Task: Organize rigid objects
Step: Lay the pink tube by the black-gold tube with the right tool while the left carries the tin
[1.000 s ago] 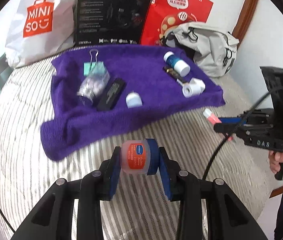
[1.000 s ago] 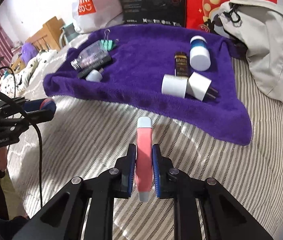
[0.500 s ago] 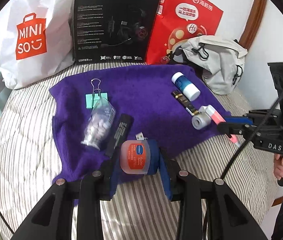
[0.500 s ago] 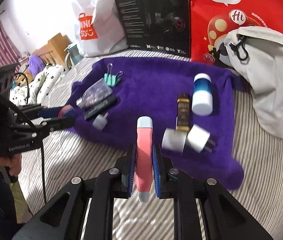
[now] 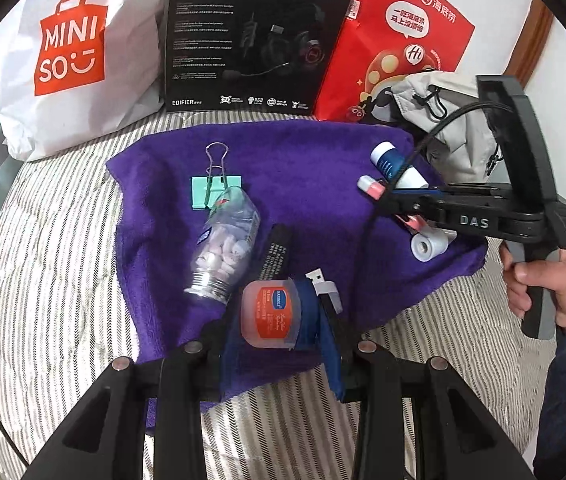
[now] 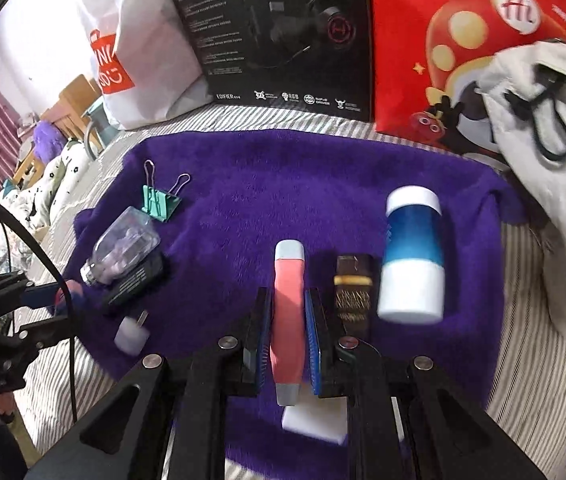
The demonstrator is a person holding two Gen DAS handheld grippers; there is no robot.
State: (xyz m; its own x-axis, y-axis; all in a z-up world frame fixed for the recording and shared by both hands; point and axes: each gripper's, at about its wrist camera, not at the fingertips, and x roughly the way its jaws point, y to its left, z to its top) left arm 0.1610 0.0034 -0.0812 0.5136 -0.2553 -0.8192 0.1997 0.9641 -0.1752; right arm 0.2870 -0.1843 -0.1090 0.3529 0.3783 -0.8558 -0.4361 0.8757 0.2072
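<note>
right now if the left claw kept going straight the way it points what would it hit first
Probably the black stick lying on the purple towel, just ahead of the orange-labelled jar the left claw holds; the clear pill bottle sits slightly left. Depth is uncertain.

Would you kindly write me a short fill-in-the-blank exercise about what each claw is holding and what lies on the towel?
1. The left claw is shut on a small jar with an ____ label.
2. The right claw grips a slim ____ tube.
3. The objects lie on a ____ towel.
4. The green binder clip lies beside a clear bottle of ____.

Missing words: orange; pink; purple; pills
</note>
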